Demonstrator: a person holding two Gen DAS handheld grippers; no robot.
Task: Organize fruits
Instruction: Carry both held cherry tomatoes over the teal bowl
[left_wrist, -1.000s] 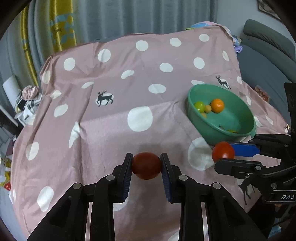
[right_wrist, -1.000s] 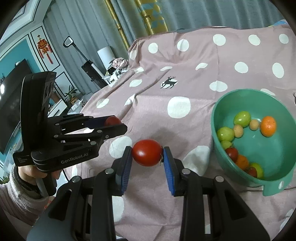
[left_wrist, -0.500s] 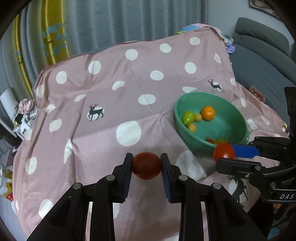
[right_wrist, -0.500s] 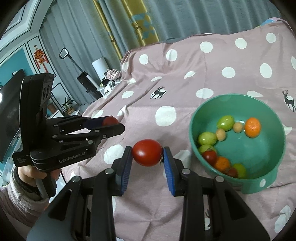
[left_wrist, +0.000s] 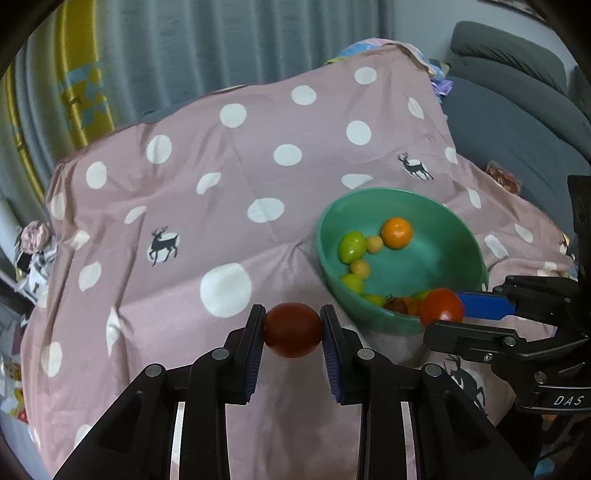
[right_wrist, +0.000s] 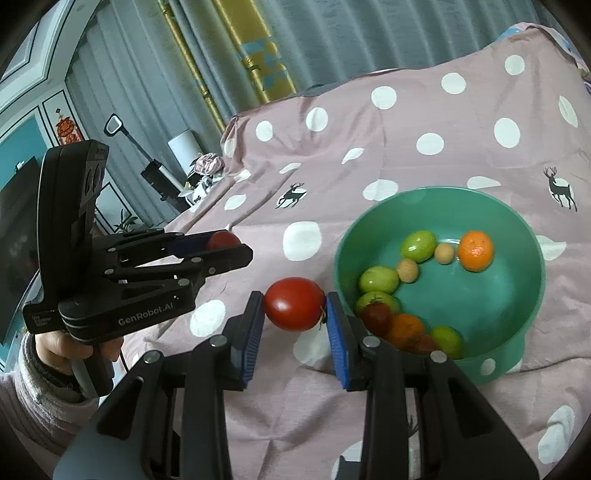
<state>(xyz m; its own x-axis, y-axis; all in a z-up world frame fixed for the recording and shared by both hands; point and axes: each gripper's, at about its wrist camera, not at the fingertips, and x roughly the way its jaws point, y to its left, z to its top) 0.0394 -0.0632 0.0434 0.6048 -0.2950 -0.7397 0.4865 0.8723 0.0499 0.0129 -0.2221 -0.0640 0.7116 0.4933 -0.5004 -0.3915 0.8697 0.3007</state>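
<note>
The left gripper (left_wrist: 292, 328) is clamped on a dark red tomato (left_wrist: 292, 329), its blue pads pressing the fruit from both sides. The right gripper (right_wrist: 294, 304) grips a brighter red tomato (right_wrist: 294, 304) the same way, a bit of dry stem showing at the fruit's 4 o'clock edge against the right-hand pad.

In the left wrist view, the right gripper (left_wrist: 443, 314) reaches in from 3 o'clock, its tomato (left_wrist: 441, 305) hanging at the near rim of the green bowl (left_wrist: 458, 236). In the right wrist view, the left gripper (right_wrist: 225, 247) comes in from 9 o'clock with only the top of its tomato (right_wrist: 222, 239) showing above the lower finger; a hand (right_wrist: 74, 349) in a pale fuzzy sleeve (right_wrist: 33, 398) holds its handle.

The bowl sits at 2 o'clock from the right gripper's tomato, close beside it, resting on the pink polka-dot cloth (right_wrist: 406, 155) with deer prints. Inside the bowl lie an orange mandarin (right_wrist: 475, 250) at the far side, three green fruits (right_wrist: 418, 245) along the left wall, two small tan round fruits (right_wrist: 443, 253) between them, and at the near wall a dark red tomato, an orange fruit (right_wrist: 406, 326) and another green one.

Beyond the cloth hang grey curtains (left_wrist: 229, 48) with a yellow patterned band, and a grey sofa (left_wrist: 517, 110) stands at 2 o'clock in the left wrist view.
</note>
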